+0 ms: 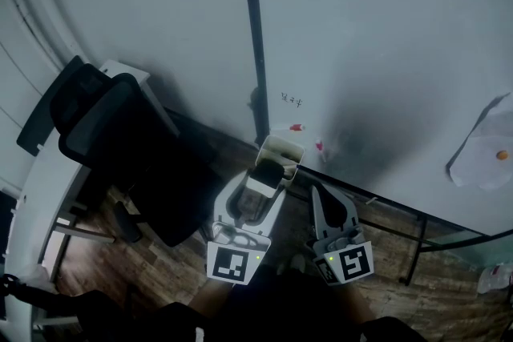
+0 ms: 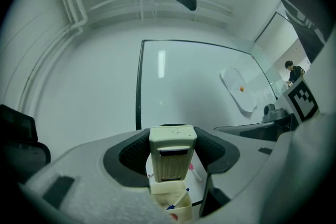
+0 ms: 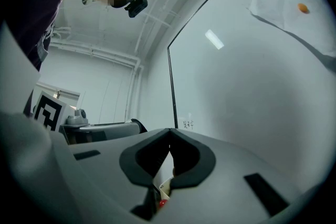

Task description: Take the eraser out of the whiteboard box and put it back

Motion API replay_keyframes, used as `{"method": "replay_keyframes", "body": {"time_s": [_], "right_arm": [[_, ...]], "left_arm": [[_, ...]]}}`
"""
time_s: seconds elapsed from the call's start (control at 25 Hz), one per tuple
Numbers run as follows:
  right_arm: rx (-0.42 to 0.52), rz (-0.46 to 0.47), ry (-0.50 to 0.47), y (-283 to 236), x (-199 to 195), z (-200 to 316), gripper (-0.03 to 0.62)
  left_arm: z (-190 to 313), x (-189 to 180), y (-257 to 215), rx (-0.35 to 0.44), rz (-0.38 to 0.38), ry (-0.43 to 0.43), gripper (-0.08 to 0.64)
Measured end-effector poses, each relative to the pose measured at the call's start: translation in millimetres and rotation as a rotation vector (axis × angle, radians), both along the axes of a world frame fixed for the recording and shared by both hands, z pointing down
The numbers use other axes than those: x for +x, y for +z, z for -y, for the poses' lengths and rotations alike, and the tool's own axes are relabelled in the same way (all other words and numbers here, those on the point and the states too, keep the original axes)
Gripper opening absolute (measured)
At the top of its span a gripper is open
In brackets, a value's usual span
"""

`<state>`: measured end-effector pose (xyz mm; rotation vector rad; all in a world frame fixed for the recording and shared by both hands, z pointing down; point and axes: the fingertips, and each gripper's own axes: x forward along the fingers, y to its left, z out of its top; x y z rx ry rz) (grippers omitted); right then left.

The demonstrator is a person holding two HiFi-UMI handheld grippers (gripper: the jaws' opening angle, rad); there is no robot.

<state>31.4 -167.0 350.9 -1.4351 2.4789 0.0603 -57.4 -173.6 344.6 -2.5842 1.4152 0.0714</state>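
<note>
A cream whiteboard eraser (image 2: 172, 157) stands upright between the dark pads of my left gripper (image 2: 173, 152), which is shut on it. Just below it is the cream whiteboard box (image 2: 176, 208), with marker pens inside. In the head view the left gripper (image 1: 260, 179) reaches up to the box (image 1: 282, 146), which is fixed to the whiteboard (image 1: 377, 36). My right gripper (image 1: 316, 193) hangs to the right of the box. Its jaws (image 3: 169, 145) meet at the tips with nothing between them. A red marker cap (image 3: 161, 202) shows under them.
A black office chair (image 1: 104, 132) stands to the left on the wooden floor (image 1: 152, 268). A black frame strip (image 1: 252, 28) runs up the board. A sheet of paper with an orange magnet (image 1: 487, 152) hangs at the right. Red-capped markers (image 1: 319, 146) cling to the board near the box.
</note>
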Motion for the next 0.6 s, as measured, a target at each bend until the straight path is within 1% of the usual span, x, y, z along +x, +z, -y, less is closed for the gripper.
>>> {"method": "replay_keyframes", "body": {"time_s": [0.32, 0.48, 0.6], "right_arm": [[-0.017, 0.003, 0.012, 6, 2, 6, 0.002], [-0.045, 0.000, 0.016, 15, 2, 14, 0.003], [-0.074, 0.002, 0.011, 28, -2, 24, 0.002]], "left_arm": [[12, -7, 4, -0.012, 0.003, -0.015, 0.253], [25, -8, 13, -0.040, 0.002, -0.026, 0.252], [38, -8, 27, -0.079, 0.004, -0.028, 0.253]]}}
